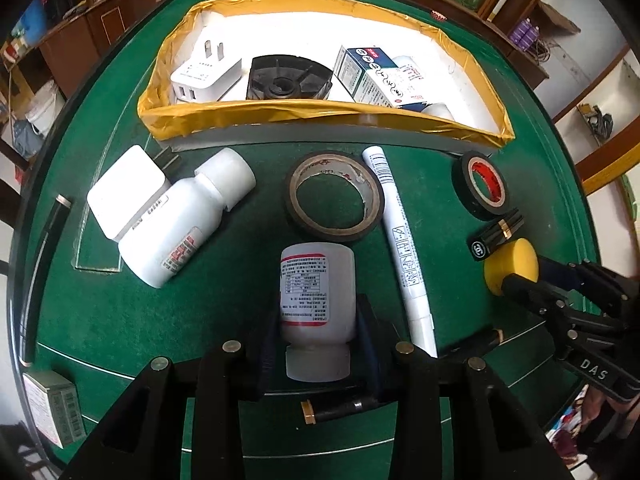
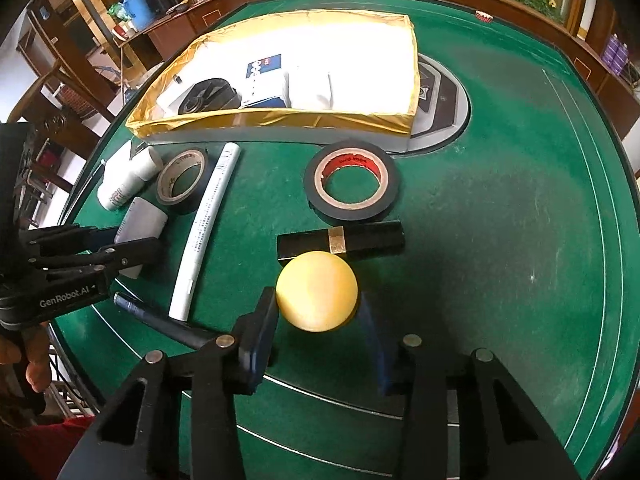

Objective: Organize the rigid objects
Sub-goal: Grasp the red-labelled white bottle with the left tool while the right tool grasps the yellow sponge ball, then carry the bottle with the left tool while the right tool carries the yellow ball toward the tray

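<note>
L tool [image 1: 316,320] clenched on the white bottle [image 1: 318,300], just above the worktop [image 1: 440,184]. R tool [image 2: 320,320] flanks the yellow ball [image 2: 317,297] — grip not confirmed. Lift both straight up, clear the tape roll [image 1: 335,196], then release inside the box [image 1: 320,114] — beside what's already there.

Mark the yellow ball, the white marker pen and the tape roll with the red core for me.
yellow ball [image 2: 317,291], right wrist view, centre of its top face.
white marker pen [image 1: 401,246], left wrist view, mid-barrel on the printed label.
tape roll with the red core [image 2: 351,181], right wrist view, on its black upper rim.
</note>
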{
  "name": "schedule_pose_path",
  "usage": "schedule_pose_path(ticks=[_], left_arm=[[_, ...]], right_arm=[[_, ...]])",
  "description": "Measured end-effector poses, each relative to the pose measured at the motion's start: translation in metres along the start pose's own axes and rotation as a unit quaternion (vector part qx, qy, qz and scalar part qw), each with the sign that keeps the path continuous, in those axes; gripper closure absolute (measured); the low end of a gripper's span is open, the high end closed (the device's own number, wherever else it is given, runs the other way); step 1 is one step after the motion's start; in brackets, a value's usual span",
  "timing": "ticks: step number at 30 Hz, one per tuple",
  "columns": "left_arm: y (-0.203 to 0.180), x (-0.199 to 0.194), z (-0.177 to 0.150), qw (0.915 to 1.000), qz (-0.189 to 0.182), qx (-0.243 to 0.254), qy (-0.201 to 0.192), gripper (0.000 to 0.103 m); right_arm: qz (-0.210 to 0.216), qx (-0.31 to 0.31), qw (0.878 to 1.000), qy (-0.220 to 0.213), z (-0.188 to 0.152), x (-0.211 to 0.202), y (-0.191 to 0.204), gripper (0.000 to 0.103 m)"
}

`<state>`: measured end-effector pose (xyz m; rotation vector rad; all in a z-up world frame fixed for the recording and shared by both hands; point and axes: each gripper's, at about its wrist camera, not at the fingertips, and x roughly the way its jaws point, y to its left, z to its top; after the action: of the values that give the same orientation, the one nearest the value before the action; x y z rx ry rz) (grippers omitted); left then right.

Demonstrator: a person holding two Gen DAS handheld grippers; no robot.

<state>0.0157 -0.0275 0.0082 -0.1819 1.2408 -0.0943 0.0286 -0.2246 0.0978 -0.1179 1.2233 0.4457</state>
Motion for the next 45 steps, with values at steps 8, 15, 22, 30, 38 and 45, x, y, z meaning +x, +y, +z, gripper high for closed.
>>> schedule_pose_path(ticks=[8, 15, 22, 30, 38, 45], left_arm=[[0.009, -0.021, -0.003, 0.9998, -0.018, -0.003, -0.012, 0.066], [0.017, -0.038, -0.002, 0.9994, -0.022, -0.011, -0.026, 0.066], [0.02, -0.049, 0.008, 0.999, -0.02, -0.015, -0.037, 0.066], [0.023, -0.057, 0.024, 0.9988, -0.016, -0.015, -0.045, 0.066], [0.026, -0.056, 0.042, 0.9988, -0.016, -0.011, -0.046, 0.066], [0.024, -0.058, 0.066, 0.9983, -0.019, -0.003, -0.056, 0.066]], right_arm=[[0.022, 0.014, 1.0, -0.01, 0.0, -0.01, -0.001, 0.064], [0.031, 0.009, 0.999, -0.025, 0.01, -0.021, 0.008, 0.064], [0.037, 0.006, 0.999, -0.039, 0.022, -0.027, 0.014, 0.064], [0.038, 0.014, 0.998, -0.054, 0.034, -0.032, 0.012, 0.064], [0.037, 0.026, 0.997, -0.062, 0.041, -0.033, 0.01, 0.064], [0.033, 0.034, 0.997, -0.063, 0.049, -0.031, 0.006, 0.064]])
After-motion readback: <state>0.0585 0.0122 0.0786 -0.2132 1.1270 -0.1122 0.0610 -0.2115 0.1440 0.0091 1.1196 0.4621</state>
